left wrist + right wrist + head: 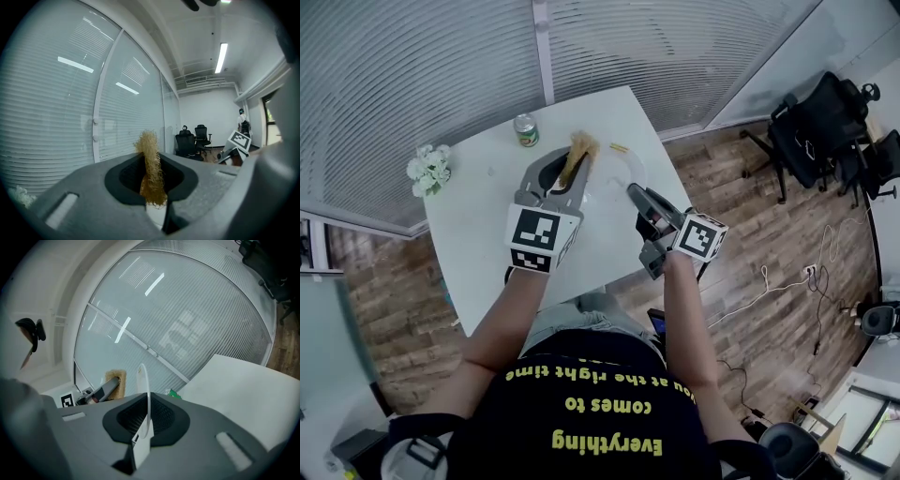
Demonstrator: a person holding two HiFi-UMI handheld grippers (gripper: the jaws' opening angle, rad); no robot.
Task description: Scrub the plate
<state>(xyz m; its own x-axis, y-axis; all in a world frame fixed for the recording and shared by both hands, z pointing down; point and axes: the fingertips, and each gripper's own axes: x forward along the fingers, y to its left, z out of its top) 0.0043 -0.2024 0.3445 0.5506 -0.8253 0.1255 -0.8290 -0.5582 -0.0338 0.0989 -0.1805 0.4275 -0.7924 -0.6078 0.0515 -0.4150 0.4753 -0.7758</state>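
Observation:
Above the white table [483, 234] I hold both grippers. My left gripper [566, 171] is shut on a tan fibrous scrubber [580, 148], whose tuft sticks out past the jaws [151, 164]. My right gripper [636, 193] is shut on the rim of a white plate [617, 178]. In the right gripper view the plate [146, 394] stands edge-on as a thin white arc between the jaws. The scrubber [116, 380] rests at the plate's left face. In the left gripper view the right gripper's marker cube [239, 139] shows at the right.
A green can [526, 129] stands at the table's far edge and white flowers [428, 167] lie at its left corner. A small yellow piece [620, 147] lies beyond the plate. Black office chairs [816, 131] and a cable [787, 281] are on the wood floor to the right.

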